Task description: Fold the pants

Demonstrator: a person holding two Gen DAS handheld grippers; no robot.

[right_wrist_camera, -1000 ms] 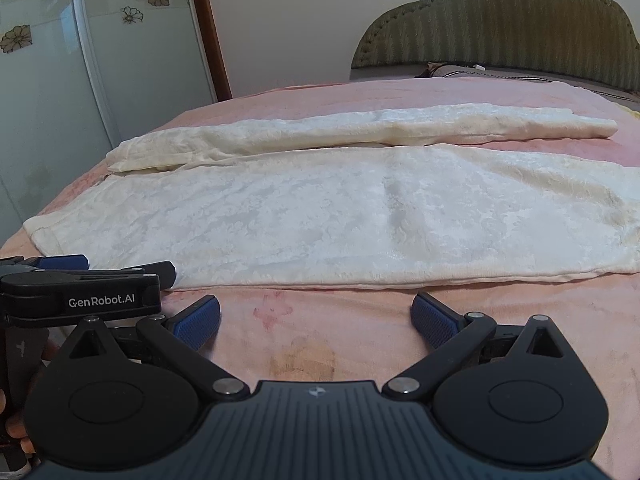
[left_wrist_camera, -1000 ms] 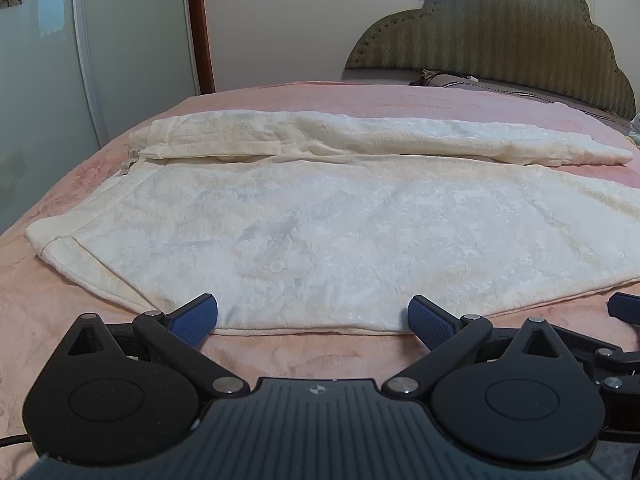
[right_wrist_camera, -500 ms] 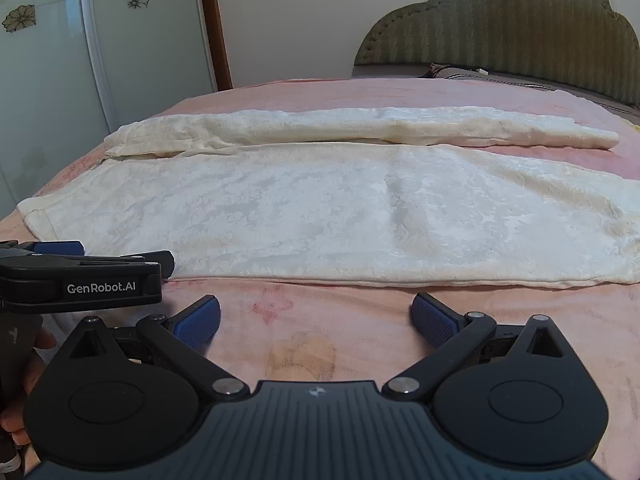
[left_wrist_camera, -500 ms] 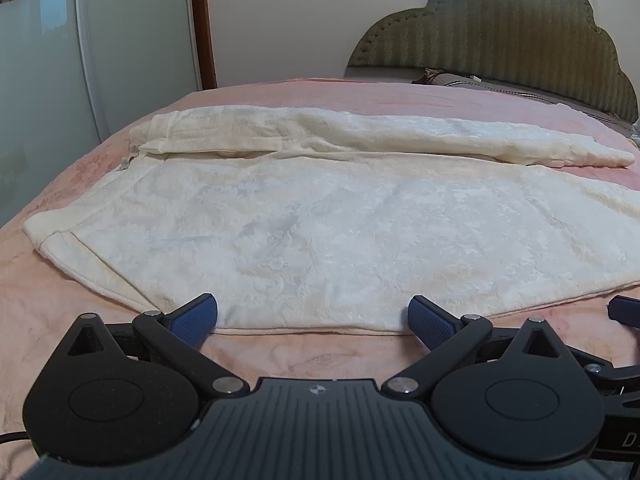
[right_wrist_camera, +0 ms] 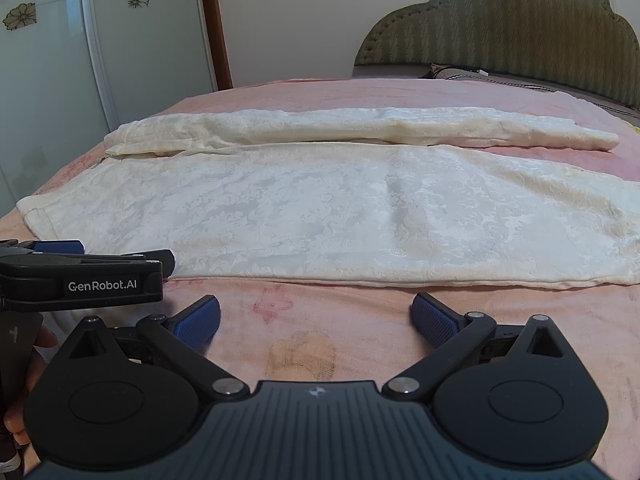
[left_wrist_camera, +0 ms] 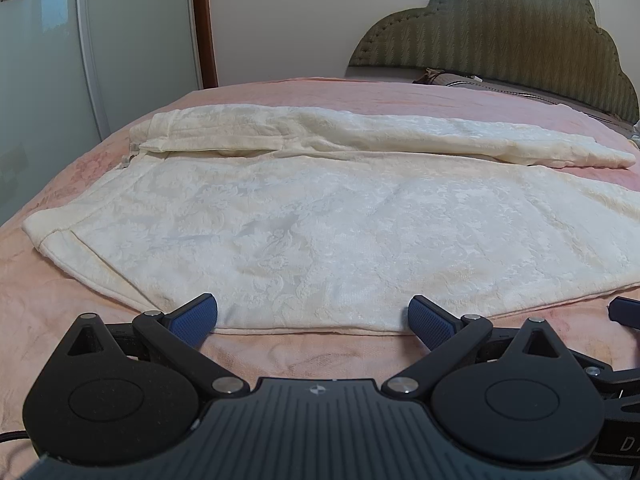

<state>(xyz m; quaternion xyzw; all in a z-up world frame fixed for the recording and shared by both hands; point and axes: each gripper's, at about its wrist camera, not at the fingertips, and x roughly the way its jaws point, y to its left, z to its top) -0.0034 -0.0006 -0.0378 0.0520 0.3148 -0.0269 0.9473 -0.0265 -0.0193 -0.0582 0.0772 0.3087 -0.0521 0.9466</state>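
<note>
Cream patterned pants point(left_wrist_camera: 320, 216) lie spread flat on a pink bed, waistband at the left, legs running right; they also show in the right wrist view point(right_wrist_camera: 340, 208). The far leg is a narrow rolled strip point(left_wrist_camera: 380, 136). My left gripper point(left_wrist_camera: 313, 316) is open and empty, its blue fingertips right at the near hem. My right gripper point(right_wrist_camera: 316, 316) is open and empty, over bare bedspread a little short of the near hem. The left gripper's body point(right_wrist_camera: 80, 276) shows at the left of the right wrist view.
The pink bedspread point(right_wrist_camera: 304, 344) surrounds the pants. A green padded headboard point(left_wrist_camera: 500, 36) stands at the far right. A glass wardrobe door point(right_wrist_camera: 48, 80) and a brown door frame point(left_wrist_camera: 202, 20) stand at the left. The bed's left edge is near the waistband.
Both grippers have tilted slightly so the pants sit a little lower in view. The left gripper stays at the hem. Both stay open.
</note>
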